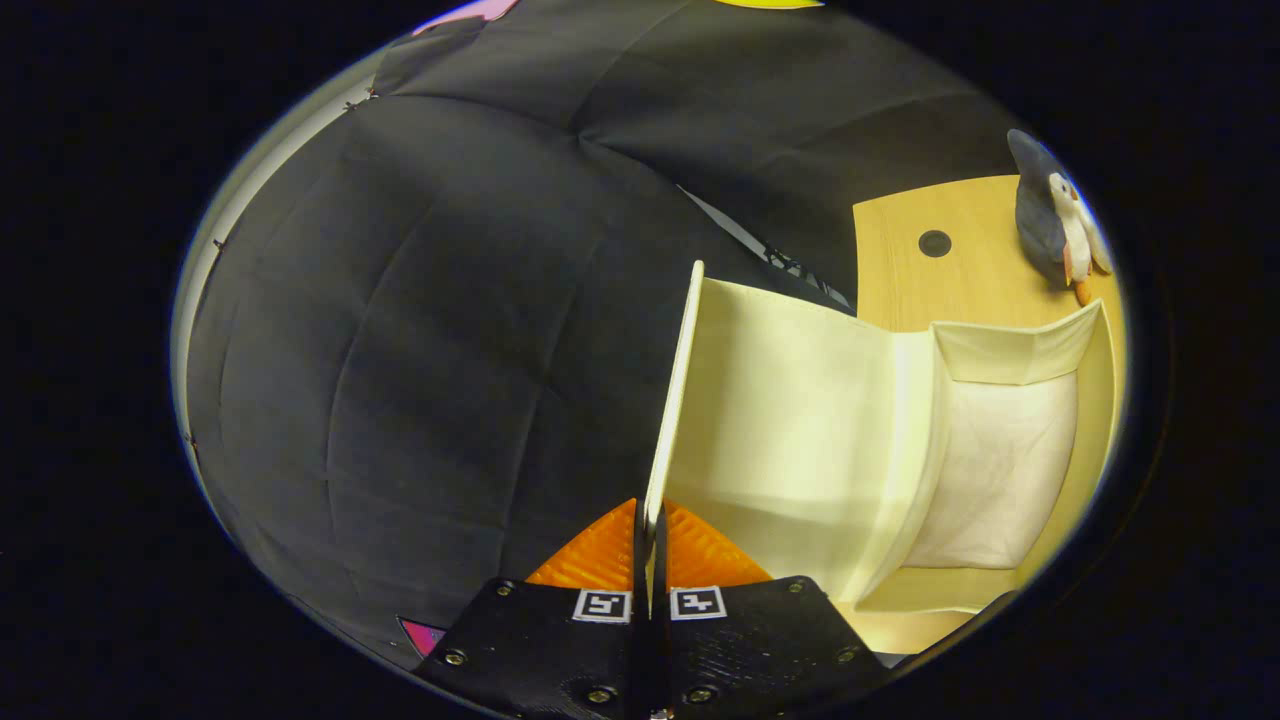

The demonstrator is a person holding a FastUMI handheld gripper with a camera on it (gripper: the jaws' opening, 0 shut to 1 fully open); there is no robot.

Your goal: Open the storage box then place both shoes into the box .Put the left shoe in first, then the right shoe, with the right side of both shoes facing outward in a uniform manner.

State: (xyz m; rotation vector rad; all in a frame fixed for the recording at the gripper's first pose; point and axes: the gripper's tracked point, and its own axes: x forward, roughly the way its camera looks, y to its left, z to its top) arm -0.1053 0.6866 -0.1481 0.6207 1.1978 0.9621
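Note:
My gripper [650, 530] is shut on the front edge of the storage box's lid [672, 400], both fingers pressing on the thin cream panel. The lid is swung up and stands nearly on edge, its pale inner face [790, 430] turned to the right of the fingers. Beyond and to the right of the lid, the box's open inside [1000, 480] shows a white fabric lining under a folded cream flap [1020, 345].
A wooden tabletop [950, 270] with a dark round hole [935, 243] lies behind the box. A plush penguin toy [1055, 215] sits on it at the far right. The black cloth wall fills the space to the left of the lid.

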